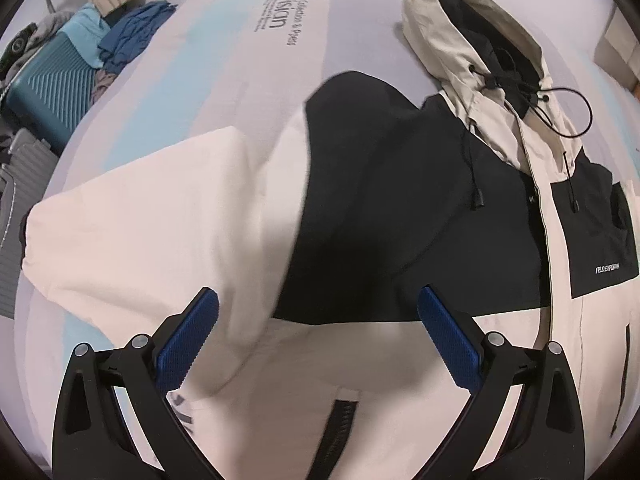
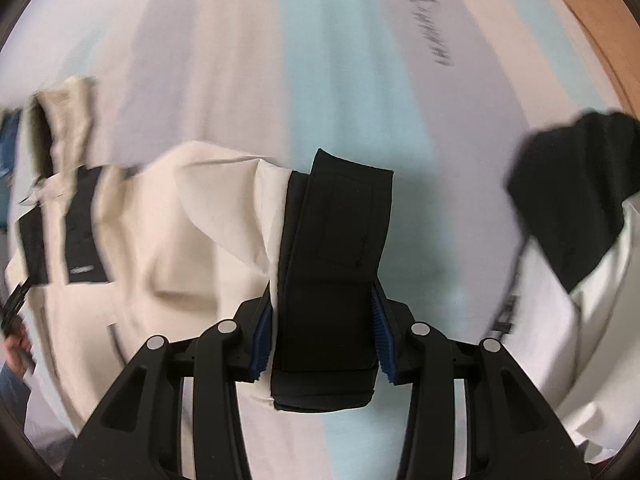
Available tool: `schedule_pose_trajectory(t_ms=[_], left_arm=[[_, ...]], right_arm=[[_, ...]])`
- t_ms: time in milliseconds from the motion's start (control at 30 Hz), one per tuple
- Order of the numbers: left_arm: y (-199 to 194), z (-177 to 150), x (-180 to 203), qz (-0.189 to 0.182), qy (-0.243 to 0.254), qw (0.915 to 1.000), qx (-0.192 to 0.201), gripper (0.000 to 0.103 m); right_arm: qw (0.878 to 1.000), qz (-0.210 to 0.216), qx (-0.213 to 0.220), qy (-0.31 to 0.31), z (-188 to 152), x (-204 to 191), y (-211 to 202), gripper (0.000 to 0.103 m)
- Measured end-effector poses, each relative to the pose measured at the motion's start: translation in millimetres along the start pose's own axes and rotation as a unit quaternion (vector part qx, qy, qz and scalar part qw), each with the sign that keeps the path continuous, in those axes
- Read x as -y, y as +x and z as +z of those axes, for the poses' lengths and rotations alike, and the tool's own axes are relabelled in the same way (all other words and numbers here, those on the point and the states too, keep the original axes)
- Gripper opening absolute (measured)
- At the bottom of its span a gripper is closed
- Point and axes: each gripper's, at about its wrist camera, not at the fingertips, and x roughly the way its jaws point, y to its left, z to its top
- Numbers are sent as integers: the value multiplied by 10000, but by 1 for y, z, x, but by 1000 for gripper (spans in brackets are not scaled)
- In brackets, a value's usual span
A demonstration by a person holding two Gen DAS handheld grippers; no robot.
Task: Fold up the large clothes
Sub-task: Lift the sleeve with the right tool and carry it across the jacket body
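Note:
A cream and black hooded jacket lies front-up on the bed, its hood at the far end. One cream sleeve stretches out to the left. My left gripper hangs open just above the chest, and nothing is between its blue pads. In the right wrist view my right gripper points down and is shut on the black cuff of the other sleeve. That cream sleeve trails left from the cuff, lifted off the sheet. Blur hides fine detail.
The bed sheet is white with pale blue stripes and printed lettering. A teal suitcase and a heap of blue clothes lie past its far left edge. Black and white cloth sits at the right. A hand shows low left.

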Motion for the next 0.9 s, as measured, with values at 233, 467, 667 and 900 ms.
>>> schedule_pose_trajectory(t_ms=[233, 467, 667, 900], left_arm=[[-2, 4, -30, 3, 68, 9999, 75, 97], [-20, 2, -75, -37, 76, 9998, 175, 97], [-26, 5, -128, -33, -79, 9997, 230, 97], [-38, -8, -187, -80, -176, 9994, 294, 97]], right_arm=[[9994, 213, 154, -239, 14, -112, 14, 39], [9978, 439, 104, -490, 17, -217, 20, 39], [9952, 568, 97, -790, 20, -313, 7, 39], [9914, 659, 76, -1126, 24, -423, 12, 39]])
